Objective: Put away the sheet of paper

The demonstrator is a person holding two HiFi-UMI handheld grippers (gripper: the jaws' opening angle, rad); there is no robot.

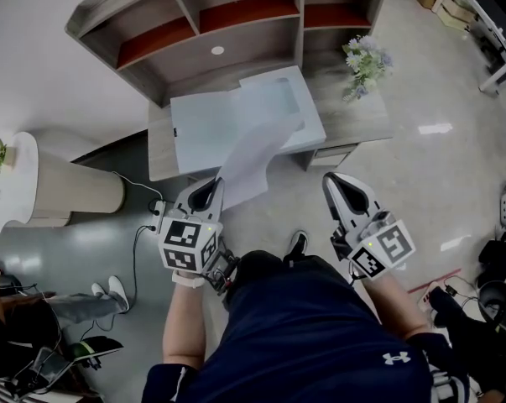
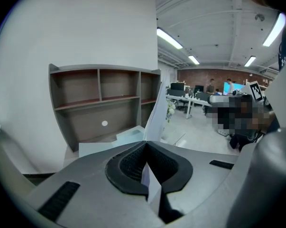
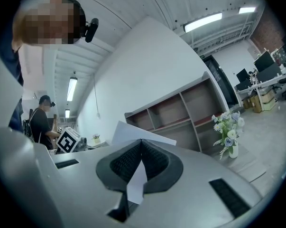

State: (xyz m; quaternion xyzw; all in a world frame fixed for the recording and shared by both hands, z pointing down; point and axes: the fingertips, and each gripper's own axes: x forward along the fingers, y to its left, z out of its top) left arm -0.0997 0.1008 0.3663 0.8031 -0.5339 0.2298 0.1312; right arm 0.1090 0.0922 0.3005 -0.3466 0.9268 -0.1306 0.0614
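Left tongs [image 1: 209, 190] pinch white sheet of paper [image 1: 257, 154]; unfolded, slanting toward desk [image 1: 362, 120].

Both forearms reach forward; left tool [image 1: 212, 185] and right tool [image 1: 332, 183] clamped shut.

left tongs [image 1: 212, 185] cover the near end of the white sheet of paper [image 1: 257, 154]. the white paper slip [image 3: 135, 177] in the right tongs [image 3: 142, 145] is mostly buried between the pads [image 3: 118, 164], possibly that same sheet.
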